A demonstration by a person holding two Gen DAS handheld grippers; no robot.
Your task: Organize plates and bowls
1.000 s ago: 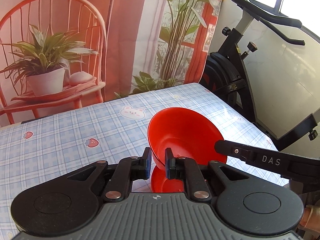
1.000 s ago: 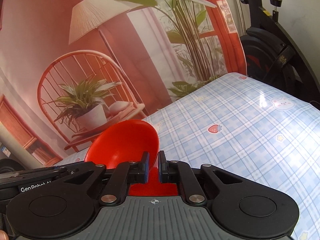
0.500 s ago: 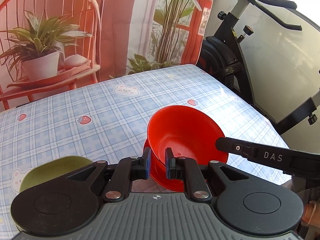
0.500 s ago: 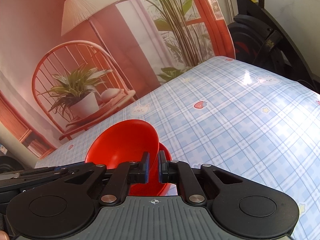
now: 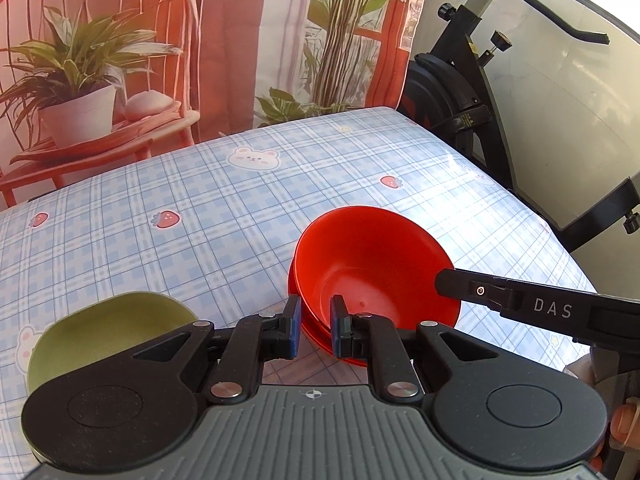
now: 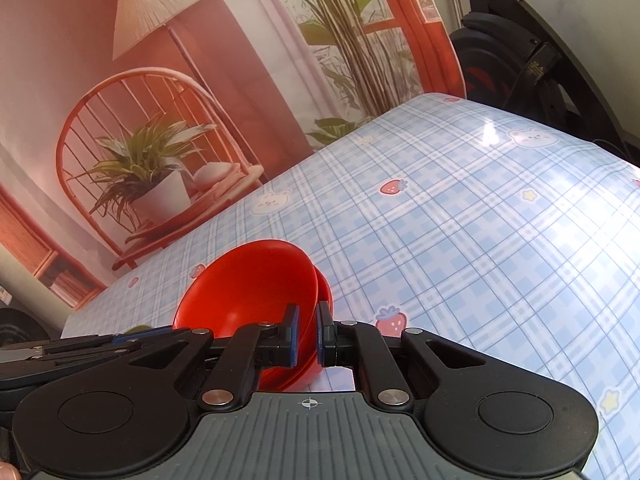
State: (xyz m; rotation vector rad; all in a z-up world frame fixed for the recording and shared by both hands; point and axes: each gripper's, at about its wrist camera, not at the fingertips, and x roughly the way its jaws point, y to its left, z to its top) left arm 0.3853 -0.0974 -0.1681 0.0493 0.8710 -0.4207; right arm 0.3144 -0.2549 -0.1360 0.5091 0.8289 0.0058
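1. Red plastic bowl (image 5: 376, 268) sat tilted inside a second red bowl (image 5: 308, 328), only the lower one's rim showing beneath it; the stack was on the blue plaid tablecloth with bear and strawberry prints (image 5: 200, 208).
2. Left gripper (image 5: 313, 328): blue-padded jaws sat narrowly apart either side of the bowl rim nearest that camera. Couldn't tell whether the pads actually touched the rim.
3. Right gripper (image 6: 307, 334): jaws straddled the rim on the opposite side of the top bowl (image 6: 256, 284), pads close against the wall. Grip looked like a pinch, but contact not resolvable.
4. In the left wrist view, the right tool's black finger marked "DAS" (image 5: 532, 304) reached in from the right, tip at the bowl's rim.
5. Right wrist view showed the lower bowl's edge (image 6: 325, 292) poking out to the right of the top bowl.
6. Olive-green shallow dish (image 5: 104, 328) lay on the cloth left of the red stack, apart from it, partly hidden behind the left gripper body.
7. Black exercise bike (image 5: 472, 92) stood past the table's far right corner; printed chair-and-plant backdrop (image 5: 120, 52) hung behind the table.
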